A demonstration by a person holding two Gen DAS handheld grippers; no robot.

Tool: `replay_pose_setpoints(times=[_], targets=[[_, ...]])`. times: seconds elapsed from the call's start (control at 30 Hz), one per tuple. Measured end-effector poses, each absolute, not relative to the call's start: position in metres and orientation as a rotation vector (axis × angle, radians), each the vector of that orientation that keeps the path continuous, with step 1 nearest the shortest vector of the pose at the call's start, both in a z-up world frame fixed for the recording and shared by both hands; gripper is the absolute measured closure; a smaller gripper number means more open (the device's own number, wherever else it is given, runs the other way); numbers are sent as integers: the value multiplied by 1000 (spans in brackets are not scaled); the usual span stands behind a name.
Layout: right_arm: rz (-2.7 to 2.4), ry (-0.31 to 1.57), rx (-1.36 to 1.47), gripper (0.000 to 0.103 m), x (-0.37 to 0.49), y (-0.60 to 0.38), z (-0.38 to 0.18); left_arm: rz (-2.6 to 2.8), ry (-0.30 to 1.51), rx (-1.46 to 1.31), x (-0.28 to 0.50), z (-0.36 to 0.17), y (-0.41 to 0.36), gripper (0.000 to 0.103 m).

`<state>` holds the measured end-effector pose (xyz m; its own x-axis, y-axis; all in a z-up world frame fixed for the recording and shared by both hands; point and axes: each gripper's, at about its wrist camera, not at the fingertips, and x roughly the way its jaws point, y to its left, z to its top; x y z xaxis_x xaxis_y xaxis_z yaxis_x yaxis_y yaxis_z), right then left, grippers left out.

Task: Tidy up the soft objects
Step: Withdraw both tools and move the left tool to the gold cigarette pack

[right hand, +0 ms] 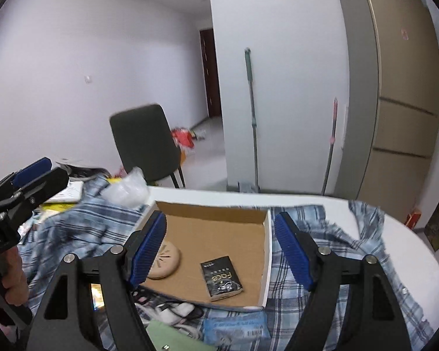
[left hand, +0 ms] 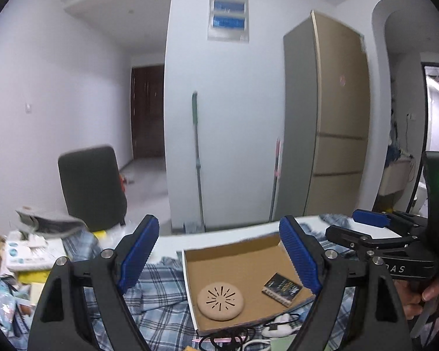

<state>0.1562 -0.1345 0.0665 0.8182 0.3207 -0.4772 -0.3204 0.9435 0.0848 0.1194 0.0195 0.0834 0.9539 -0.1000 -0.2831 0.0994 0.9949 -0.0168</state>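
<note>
Left wrist view: the left claw [left hand: 219, 259] gapes empty above a shallow cardboard box [left hand: 190, 286] lying on a plaid shirt [left hand: 161, 295], likely the soft thing to tidy.

Right wrist view: the right claw [right hand: 219, 253], also spread empty, frames the box [right hand: 267, 251]; inside, a black packet [right hand: 221, 278] reads "Face".

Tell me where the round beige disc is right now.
The round beige disc lies in the cardboard box, near its left wall in both views, with the small black packet to its right and the plaid shirt around the box.
</note>
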Motion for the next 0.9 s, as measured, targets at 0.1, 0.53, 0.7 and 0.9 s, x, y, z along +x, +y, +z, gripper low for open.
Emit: replay_pose_setpoints(times=[0.1, 0.53, 0.7, 0.9], targets=[[340, 465, -9, 14, 131, -135, 78, -104, 231, 1, 90, 93, 21, 9], [306, 386, -12, 0, 76, -138, 66, -114, 266, 10, 32, 63, 34, 0], [308, 435, 8, 0, 74, -143, 51, -116, 329, 70, 30, 40, 36, 0], [285, 461, 25, 0, 79, -149, 32, -139, 433, 86, 45, 10, 51, 1]])
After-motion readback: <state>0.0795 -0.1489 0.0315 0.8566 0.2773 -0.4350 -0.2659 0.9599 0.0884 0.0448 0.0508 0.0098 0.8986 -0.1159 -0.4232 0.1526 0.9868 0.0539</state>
